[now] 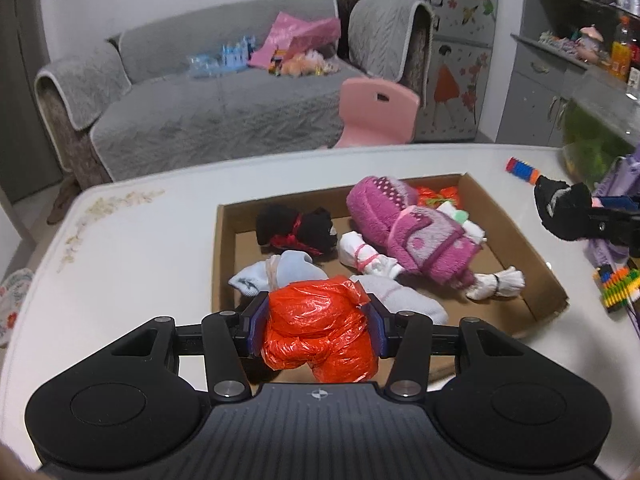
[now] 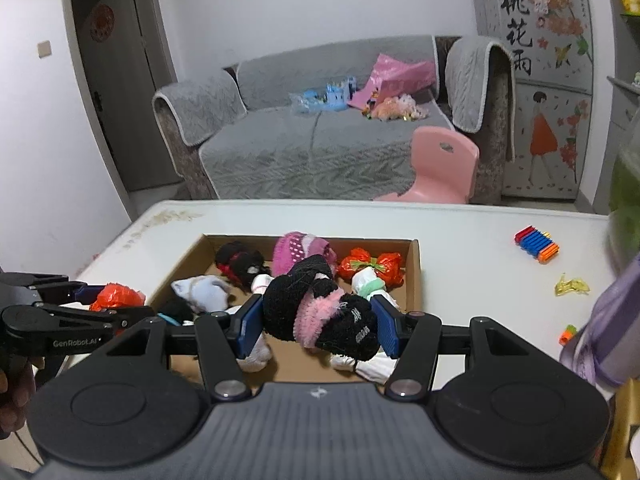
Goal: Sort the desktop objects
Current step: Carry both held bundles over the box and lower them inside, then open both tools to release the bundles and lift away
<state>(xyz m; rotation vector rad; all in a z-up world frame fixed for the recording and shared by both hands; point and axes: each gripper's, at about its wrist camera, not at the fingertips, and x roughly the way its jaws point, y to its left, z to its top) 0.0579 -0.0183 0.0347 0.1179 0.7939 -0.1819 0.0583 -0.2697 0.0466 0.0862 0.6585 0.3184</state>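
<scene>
Left gripper point(image 1: 316, 328): jaws pinching a crumpled orange-red plastic bag bundle point(image 1: 318, 334), blue pads pressed into both its sides; held above the near edge of the box.
Right gripper point(image 2: 316, 326): jaws pinching a rolled black sock bundle with a fuzzy pink band point(image 2: 320, 314); held over the near part of the box.
Box: shallow brown cardboard tray point(image 1: 550, 280) lying flat on the white desk point(image 1: 140, 260).
Box contents, left wrist view: black sock bundle tied with red ribbon point(image 1: 296, 230) at the far left; pale blue sock roll point(image 1: 272, 272) near the front left; white sock roll tied with pink band point(image 1: 366, 256) in the middle; large fuzzy purple-pink slipper socks point(image 1: 404, 228) across the right half, touching the white roll.
Far corner: two orange-red wrapped bundles tied with green point(image 2: 370, 266), just beside the purple-pink socks.
Outside the box: stack of blue, red and orange plastic clips point(image 2: 537, 245) on the desk to the right; a small translucent yellow piece point(image 2: 572, 285) nearer, possibly a clip — too small to tell.
Background: grey-covered sofa point(image 1: 216, 108) and a pink plastic chair point(image 1: 376, 112) beyond the desk.
</scene>
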